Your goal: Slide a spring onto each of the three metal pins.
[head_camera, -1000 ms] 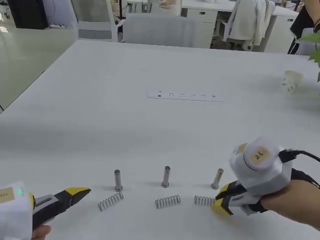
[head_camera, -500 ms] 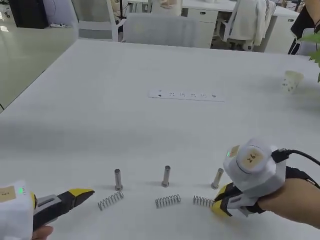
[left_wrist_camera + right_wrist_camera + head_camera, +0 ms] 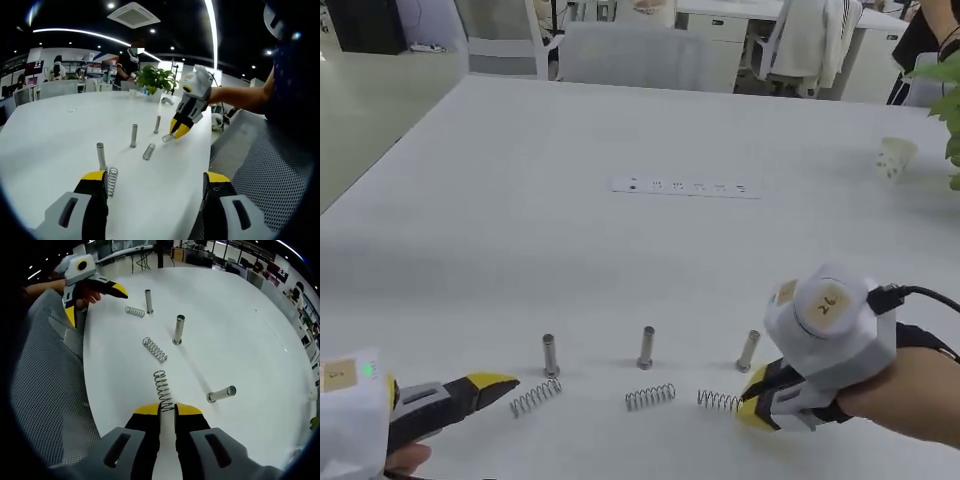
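The right gripper (image 3: 167,409) jaws pinch the end spring (image 3: 161,384), its near tip hidden between them; the left gripper (image 3: 155,176) jaws gape wide, empty

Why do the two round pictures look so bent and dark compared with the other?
Left gripper view: fisheye lens bows the table edge, ceiling lamps streak across dark. Right gripper view: same bending, so the nearest pin looks tipped sideways. Head view: nearly straight lines, even light, soft shadows.

power strip (image 3: 685,187) and cup (image 3: 898,158) on table (image 3: 620,260).
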Available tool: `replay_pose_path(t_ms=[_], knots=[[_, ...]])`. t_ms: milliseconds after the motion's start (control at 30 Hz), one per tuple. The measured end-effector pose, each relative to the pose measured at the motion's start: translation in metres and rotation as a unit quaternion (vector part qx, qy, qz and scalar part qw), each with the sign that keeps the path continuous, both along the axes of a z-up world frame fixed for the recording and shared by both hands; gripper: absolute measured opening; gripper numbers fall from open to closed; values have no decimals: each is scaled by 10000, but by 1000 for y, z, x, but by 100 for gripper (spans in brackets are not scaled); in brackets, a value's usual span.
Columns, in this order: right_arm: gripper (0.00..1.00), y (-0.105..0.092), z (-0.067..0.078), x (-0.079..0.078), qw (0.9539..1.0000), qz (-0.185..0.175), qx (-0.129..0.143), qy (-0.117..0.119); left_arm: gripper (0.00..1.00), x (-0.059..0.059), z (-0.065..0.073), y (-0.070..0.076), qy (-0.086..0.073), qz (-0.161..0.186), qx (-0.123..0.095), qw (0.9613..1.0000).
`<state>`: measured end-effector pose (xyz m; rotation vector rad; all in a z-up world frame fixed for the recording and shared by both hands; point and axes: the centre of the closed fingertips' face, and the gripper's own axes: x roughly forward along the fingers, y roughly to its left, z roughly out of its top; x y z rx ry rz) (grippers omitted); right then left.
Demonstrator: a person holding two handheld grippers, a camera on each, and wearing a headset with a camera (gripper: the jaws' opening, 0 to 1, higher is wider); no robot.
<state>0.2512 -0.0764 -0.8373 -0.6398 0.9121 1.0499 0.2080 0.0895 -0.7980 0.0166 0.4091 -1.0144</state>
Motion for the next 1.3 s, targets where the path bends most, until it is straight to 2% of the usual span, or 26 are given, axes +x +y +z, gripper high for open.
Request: replay_pose_path(t_ms=[100, 333, 533, 833, 1300], knots=[[8, 4, 4, -5, 9999, 108, -1, 15, 73, 0, 3, -4, -28, -107, -6, 9999], [8, 19, 12, -11, 9996, 249, 108, 50, 70, 3, -1, -8, -30, -293, 71, 9995], [8, 33, 17, -16, 9988, 471, 112, 47, 63, 5, 0, -13, -59, -481, 114, 9988], [8, 53, 25, -22, 9966, 816, 98, 11, 60, 9, 3, -25, -196, -742, 194, 9969], [8, 78, 33, -29, 9932, 1161, 92, -51, 51, 8, 10, -44, -292, -1078, 131, 9937]])
